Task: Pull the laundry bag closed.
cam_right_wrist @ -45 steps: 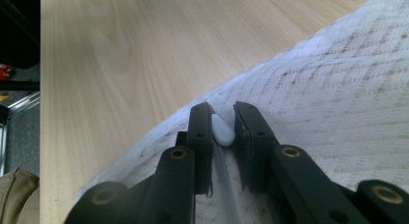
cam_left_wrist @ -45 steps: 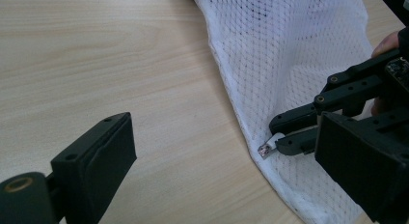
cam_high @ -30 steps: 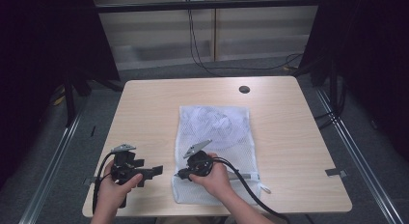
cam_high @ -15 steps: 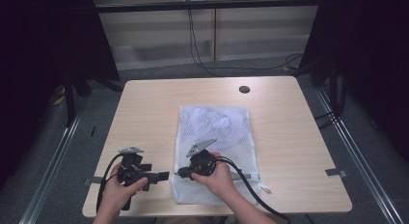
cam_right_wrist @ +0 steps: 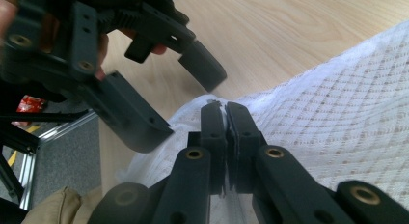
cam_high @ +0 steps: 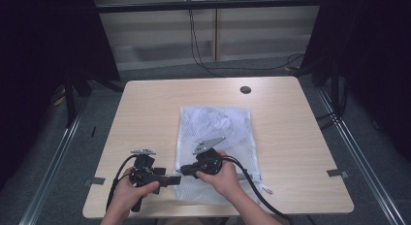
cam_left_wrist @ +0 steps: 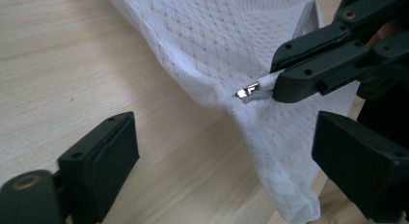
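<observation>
Zipper pull (cam_left_wrist: 248, 92) sits pinched in right claw (cam_right_wrist: 223, 105).

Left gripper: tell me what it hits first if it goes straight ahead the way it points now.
Probably the metal zipper pull at the mesh bag's edge, pinched in the shut right gripper. The left gripper has open jaws aimed there, though depth is hard to judge.

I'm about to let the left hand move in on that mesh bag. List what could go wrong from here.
1. The right gripper pinches only the bag's edge by the metal zipper pull; a tug might slip it free.
2. The left gripper is open and close to the right one; its jaws could knock together with the other's.
3. The mesh laundry bag lies near the table edge and may drag off.
</observation>
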The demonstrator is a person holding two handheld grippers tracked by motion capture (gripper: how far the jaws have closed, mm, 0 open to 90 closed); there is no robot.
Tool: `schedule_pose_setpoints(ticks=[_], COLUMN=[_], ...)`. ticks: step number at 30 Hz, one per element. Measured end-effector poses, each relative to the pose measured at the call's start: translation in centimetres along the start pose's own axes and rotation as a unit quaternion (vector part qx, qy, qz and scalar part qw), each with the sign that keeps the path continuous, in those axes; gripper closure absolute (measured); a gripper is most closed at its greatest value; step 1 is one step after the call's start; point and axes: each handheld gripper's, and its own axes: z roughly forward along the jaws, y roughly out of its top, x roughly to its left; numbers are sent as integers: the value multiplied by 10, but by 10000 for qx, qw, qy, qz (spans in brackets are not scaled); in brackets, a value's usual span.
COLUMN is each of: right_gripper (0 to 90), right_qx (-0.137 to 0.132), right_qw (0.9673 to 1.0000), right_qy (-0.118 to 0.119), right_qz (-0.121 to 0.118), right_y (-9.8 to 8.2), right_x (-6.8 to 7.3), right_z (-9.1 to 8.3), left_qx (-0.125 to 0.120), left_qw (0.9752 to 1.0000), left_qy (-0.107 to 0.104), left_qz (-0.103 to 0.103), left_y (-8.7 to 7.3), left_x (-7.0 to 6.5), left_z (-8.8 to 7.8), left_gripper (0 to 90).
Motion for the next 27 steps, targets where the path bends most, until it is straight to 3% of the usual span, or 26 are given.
schedule_pose_setpoints(ticks=[3, 12, 16, 22, 27], right_gripper=[869, 869, 869, 869, 869], right_qx=[-40, -167, -198, -267, -319], right_qw=[10000, 9998, 9997, 9996, 9994], right_qy=[13, 53, 71, 63, 83], right_qz=[-17, 94, 105, 89, 103], right_y=[0, 0, 1, 2, 2], right_x=[-1, -3, -3, -4, -4], right_z=[-2, -7, -8, -11, -14], left_qx=[120, 157, 120, 282, 47], left_qw=[9998, 9991, 9992, 9988, 9995], left_qy=[-148, -394, -355, -353, -235], left_qz=[-6, 67, 102, 165, 211], left_y=[1, 3, 4, 5, 8], left_x=[-3, -8, -9, -9, -12], left_z=[6, 14, 14, 17, 17], left_gripper=[146, 252, 342, 356, 369])
